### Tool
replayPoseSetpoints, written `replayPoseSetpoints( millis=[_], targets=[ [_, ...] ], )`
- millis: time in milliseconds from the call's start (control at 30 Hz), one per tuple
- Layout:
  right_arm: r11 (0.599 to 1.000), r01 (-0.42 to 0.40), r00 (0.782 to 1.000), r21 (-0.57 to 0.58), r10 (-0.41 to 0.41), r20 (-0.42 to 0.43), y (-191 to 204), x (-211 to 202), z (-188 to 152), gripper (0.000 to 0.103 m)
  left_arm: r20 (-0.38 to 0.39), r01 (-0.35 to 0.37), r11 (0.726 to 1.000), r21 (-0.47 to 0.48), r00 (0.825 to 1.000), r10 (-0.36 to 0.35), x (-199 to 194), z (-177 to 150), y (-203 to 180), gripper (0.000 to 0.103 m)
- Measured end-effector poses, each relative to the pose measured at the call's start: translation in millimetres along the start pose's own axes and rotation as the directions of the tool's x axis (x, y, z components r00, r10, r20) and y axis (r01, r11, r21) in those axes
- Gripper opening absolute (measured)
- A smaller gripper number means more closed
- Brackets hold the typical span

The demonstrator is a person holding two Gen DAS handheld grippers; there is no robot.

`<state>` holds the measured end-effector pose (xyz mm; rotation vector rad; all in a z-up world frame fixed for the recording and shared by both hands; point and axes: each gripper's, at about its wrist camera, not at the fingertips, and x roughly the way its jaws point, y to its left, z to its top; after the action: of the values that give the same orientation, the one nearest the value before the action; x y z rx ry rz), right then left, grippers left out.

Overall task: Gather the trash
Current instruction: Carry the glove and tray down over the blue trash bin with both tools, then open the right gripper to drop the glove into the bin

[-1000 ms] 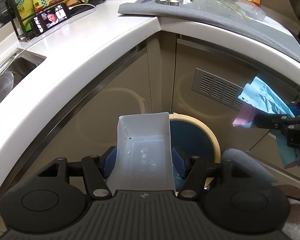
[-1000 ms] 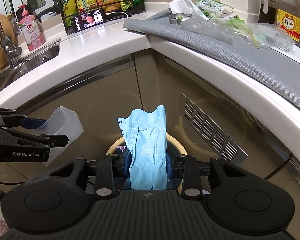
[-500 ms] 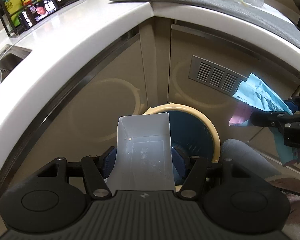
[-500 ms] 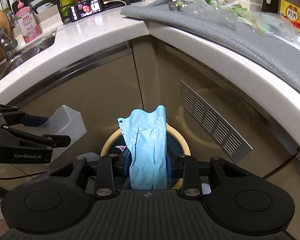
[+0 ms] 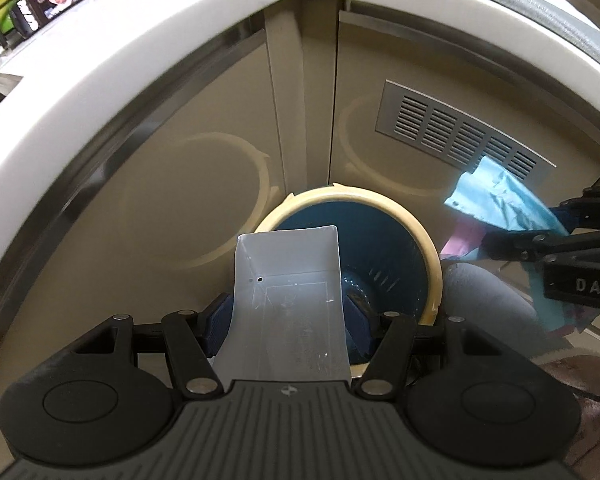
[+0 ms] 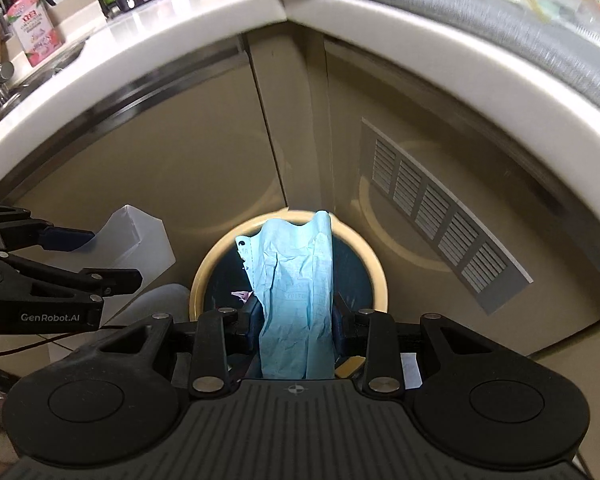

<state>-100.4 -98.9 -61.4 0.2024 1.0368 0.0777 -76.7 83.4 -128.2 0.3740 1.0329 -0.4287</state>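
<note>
Two tongs, two trash items, one bin. Left tongs [image 5: 286, 316] pinching one clear plastic tray [image 5: 288, 300], long axis pointing away, over the near-left rim of the bin [image 5: 430, 248]. Right tongs [image 6: 296, 320] pinching one blue paper wad [image 6: 296, 280], upright, above the bin mouth. Bin sits in cabinet corner under tabletop [image 5: 100, 60]; mouth open.

Clear plastic tray [image 5: 288, 300] and crumpled blue paper [image 6: 296, 292] above bin [image 6: 364, 256]

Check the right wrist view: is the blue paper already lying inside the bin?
No, the blue paper is clamped upright in the right gripper, above the bin.
</note>
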Motion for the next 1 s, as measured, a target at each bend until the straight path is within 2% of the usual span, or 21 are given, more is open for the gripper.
replayPoseSetpoints(
  millis=[267,467,733,1000],
  targets=[
    [0.997,-0.027,0.997,0.07,0.032,-0.066,-11.8,31.2,4.9,0.036,-0.066,0.017,1.0,0.012,0.998,-0.016,29.4,11.5,-5.9,0.065],
    [0.984,-0.054,0.992,0.169,0.073,-0.106,-25.4,57.9,10.8,0.036,-0.127,0.048,0.999,0.01,0.991,-0.046,56.0,19.5,-7.5,0.065],
    [0.965,-0.051,0.982,0.258,0.096,-0.164,-37.9,97.6,18.3,0.036,-0.205,0.091,0.995,-0.047,0.974,-0.099,94.3,31.4,-3.1,0.065],
    [0.951,-0.036,0.965,0.307,0.113,-0.236,-42.9,126.6,19.3,0.037,-0.272,0.081,0.996,-0.039,0.958,-0.089,121.0,39.9,-6.0,0.065]
  ],
)
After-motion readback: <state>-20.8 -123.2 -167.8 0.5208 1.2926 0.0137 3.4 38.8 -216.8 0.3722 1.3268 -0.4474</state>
